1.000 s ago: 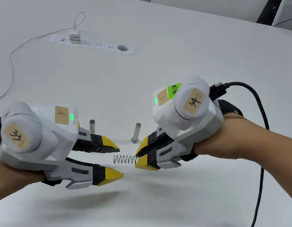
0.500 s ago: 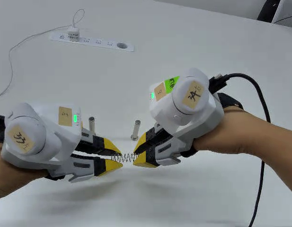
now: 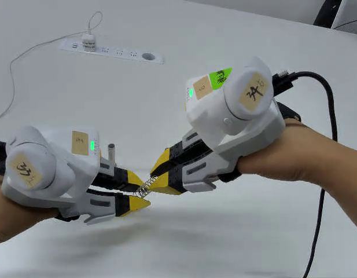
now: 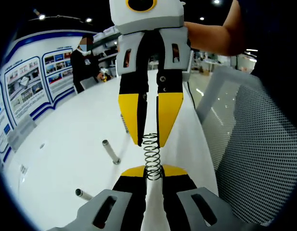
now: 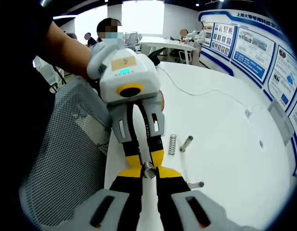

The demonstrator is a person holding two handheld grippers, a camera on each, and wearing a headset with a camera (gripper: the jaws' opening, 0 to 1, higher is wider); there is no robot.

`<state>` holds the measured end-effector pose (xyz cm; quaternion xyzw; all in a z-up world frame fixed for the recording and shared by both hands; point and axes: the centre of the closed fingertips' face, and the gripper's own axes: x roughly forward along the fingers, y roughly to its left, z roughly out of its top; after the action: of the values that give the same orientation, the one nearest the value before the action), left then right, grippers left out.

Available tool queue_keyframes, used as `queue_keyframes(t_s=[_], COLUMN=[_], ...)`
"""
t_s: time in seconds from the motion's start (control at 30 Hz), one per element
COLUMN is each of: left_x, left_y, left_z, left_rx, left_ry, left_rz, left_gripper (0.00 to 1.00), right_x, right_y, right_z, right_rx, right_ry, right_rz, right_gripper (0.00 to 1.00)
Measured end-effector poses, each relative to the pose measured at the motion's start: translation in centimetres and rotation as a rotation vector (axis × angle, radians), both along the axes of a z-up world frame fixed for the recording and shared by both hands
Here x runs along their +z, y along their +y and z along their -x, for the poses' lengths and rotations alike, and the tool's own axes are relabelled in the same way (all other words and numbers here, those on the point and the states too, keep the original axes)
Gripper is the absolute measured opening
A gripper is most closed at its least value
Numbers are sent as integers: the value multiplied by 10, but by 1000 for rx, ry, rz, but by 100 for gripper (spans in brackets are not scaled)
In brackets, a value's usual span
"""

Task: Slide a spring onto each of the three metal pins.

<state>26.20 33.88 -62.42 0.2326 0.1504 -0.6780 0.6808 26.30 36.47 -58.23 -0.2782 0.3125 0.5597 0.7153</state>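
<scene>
Presently the spring (image 4: 151,156) is held clear of the white bench (image 3: 166,98), bridging both tools: the left gripper (image 4: 148,172) is nipped narrow on one end and the right gripper (image 4: 149,140) appears pinched on the other. Judged light, springy and prone to bend or flick out, it is best held by one end's coils, leaving the bore open for a metal pin (image 4: 110,152).

Two white moulded tools, jaws black with yellow tips. The left tool (image 3: 146,192) bears tan handwritten labels (image 3: 25,168) and a green light (image 3: 92,145); the right tool (image 3: 157,181) a green sticker (image 3: 220,77) and thick black cable (image 3: 308,75).
</scene>
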Motion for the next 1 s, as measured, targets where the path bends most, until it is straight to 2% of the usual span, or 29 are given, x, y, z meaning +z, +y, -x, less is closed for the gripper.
queue_keyframes(t_s=[0.27,0.43,0.57,1.0], left_x=[4,8,9,13], left_y=[-1,-1,-1,-2], left_z=[0,-2,-1,-2], left_rx=[2,18,20,41], left_ry=[15,44,44,85], left_rz=[20,55,56,97], left_gripper=[11,11,11,11], right_x=[6,6,7,6], right_y=[10,9,8,9], right_z=[-1,-2,-4,-3], right_rx=[13,6,-7,-27], right_ry=[-19,-27,-26,-31], right_rz=[-27,-27,-35,-58], right_gripper=[12,13,15,14])
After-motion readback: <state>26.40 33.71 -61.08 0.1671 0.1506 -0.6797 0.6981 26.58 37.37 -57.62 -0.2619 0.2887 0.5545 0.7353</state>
